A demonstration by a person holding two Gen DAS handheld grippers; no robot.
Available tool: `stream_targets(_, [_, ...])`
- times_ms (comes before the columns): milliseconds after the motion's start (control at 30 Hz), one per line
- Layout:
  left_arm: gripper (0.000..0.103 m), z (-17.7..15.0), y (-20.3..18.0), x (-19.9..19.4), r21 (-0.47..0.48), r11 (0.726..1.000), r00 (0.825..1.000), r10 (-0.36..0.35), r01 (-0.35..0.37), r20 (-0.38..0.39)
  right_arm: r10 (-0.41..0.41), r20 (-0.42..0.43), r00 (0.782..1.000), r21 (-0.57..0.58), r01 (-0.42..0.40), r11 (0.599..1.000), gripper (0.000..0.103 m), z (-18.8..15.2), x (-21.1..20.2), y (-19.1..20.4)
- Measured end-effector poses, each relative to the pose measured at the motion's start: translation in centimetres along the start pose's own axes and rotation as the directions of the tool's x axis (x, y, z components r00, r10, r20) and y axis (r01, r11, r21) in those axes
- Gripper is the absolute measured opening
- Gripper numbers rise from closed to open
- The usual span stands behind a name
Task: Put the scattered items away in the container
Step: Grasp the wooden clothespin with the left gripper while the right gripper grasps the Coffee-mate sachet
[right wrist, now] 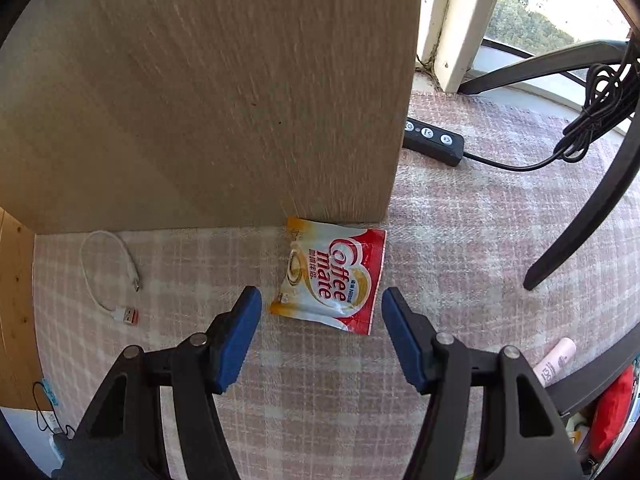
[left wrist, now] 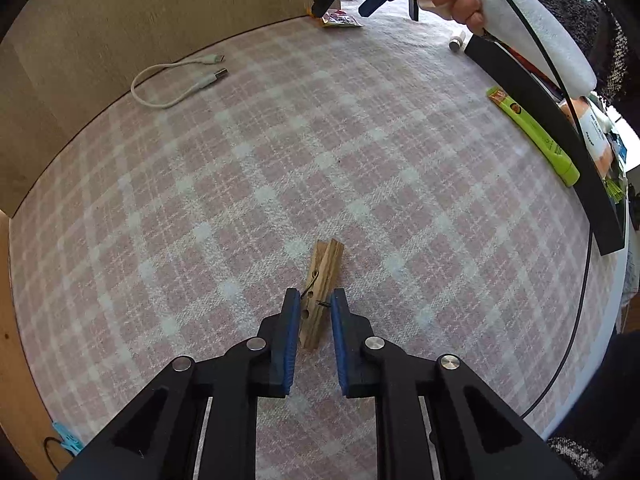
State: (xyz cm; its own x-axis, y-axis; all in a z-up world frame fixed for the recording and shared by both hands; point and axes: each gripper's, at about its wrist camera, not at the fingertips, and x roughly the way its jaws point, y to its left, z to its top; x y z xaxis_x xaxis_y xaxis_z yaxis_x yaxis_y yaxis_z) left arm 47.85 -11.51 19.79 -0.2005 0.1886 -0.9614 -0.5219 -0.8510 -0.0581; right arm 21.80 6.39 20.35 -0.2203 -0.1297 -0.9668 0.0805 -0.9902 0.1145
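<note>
A wooden clothespin (left wrist: 322, 290) lies on the pink plaid cloth (left wrist: 280, 160), its near half between the blue pads of my left gripper (left wrist: 315, 300), whose jaws stand narrowly apart around it, touching or almost touching its sides. My right gripper (right wrist: 322, 300) is wide open and empty, just short of a Coffee mate sachet (right wrist: 330, 276) lying against a wooden board (right wrist: 200, 100). It also shows far off in the left wrist view (left wrist: 344, 4), held in a hand, above the sachet (left wrist: 340, 21). The black container (left wrist: 560, 128) stands at the right with several items inside.
A white USB cable (left wrist: 176, 84) lies at the far left, also in the right wrist view (right wrist: 108, 276). A green tube (left wrist: 532, 134) lies beside the container wall. A small white bottle (left wrist: 457, 41), a pink tube (right wrist: 554, 362), and a black remote (right wrist: 434, 140) with cord are nearby.
</note>
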Motion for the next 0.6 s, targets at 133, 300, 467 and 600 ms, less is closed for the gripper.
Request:
stream_targets(133, [0.014,0.6,0.0,0.1,-0.029,1.000,1.000,-0.002,0.003,0.009,-0.026,0.011,1.000,-0.001,0.026,1.000,0.062,1.3,1.2,0.6])
stream_targets(300, [0.014,1.4,-0.3,0.4,-0.066,0.998,1.000,0.005,-0.004,0.016,-0.037,0.009,0.999,0.026,0.037,0.999,0.061,2.7,2.7,0.3])
stream_targets(467, [0.009,2.4,-0.6,0.4,-0.096,0.995,1.000,0.004,-0.001,0.029,-0.056,0.009,0.998,0.005,0.056,0.998,0.049,3.2,2.9,0.2])
stream_targets(600, [0.000,3.2,-0.2,0.3,-0.120,0.993,0.999,0.004,0.001,0.042,0.000,-0.007,1.000,-0.014,-0.001,1.000,0.022,3.2,2.8,0.1])
